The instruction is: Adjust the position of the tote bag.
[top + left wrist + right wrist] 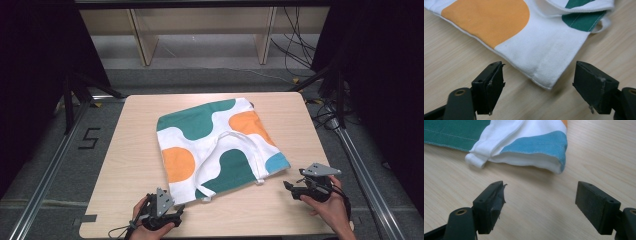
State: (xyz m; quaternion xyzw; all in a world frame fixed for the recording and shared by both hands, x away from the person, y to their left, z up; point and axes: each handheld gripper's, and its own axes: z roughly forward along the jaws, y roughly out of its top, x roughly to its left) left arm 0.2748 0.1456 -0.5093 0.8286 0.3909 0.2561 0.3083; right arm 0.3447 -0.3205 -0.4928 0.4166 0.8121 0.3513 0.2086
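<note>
Soft, light cloth bag [220,145], probably best pinched at its near corners; left gripper [537,87] and right gripper [540,206] are shown spread, empty.

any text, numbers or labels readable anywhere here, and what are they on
"5": black tape strips forming the digit on the grey floor, left of the table.
The patterned tote bag carries only coloured shapes, with no wording or label visible.
Nothing is legible on the left gripper or the right gripper.
</note>
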